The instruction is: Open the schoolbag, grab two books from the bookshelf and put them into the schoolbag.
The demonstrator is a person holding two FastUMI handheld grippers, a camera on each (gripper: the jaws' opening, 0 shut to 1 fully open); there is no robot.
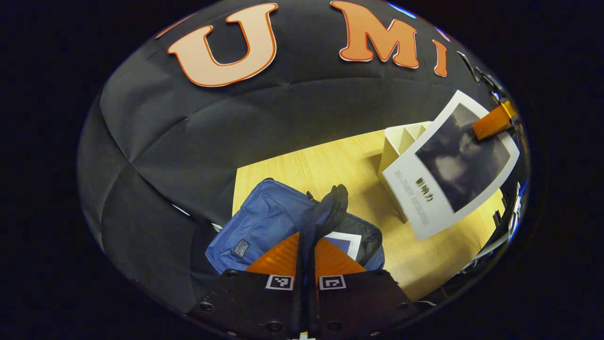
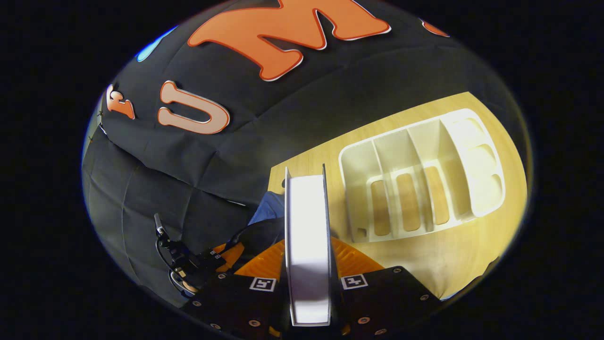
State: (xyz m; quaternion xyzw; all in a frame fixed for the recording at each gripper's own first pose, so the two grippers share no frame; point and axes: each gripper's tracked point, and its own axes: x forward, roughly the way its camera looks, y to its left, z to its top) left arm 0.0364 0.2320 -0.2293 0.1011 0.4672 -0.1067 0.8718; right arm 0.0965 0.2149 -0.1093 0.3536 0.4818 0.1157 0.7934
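A blue schoolbag [image 1: 264, 222] lies on the wooden table [image 1: 330, 160]. My left gripper [image 1: 306, 245] is shut on its dark zipped flap [image 1: 332, 208] and holds it lifted, so the bag's mouth gapes. A book with a white and blue cover [image 1: 347, 243] lies inside. My right gripper [image 2: 307, 257] is shut on a second book [image 2: 306, 236], seen edge-on with its pages toward me. In the left gripper view that book [image 1: 453, 174] shows a dark cloudy cover and hangs in the air in front of the white bookshelf [image 1: 401, 141], pinched at its top corner by the right gripper [image 1: 493, 123].
The white bookshelf [image 2: 415, 179] stands with its slots bare on the table [image 2: 448, 259], to the right of the held book. The bag's blue corner [image 2: 271, 210] and the left gripper [image 2: 207, 257] lie low on the left. Black cloth walls back the table.
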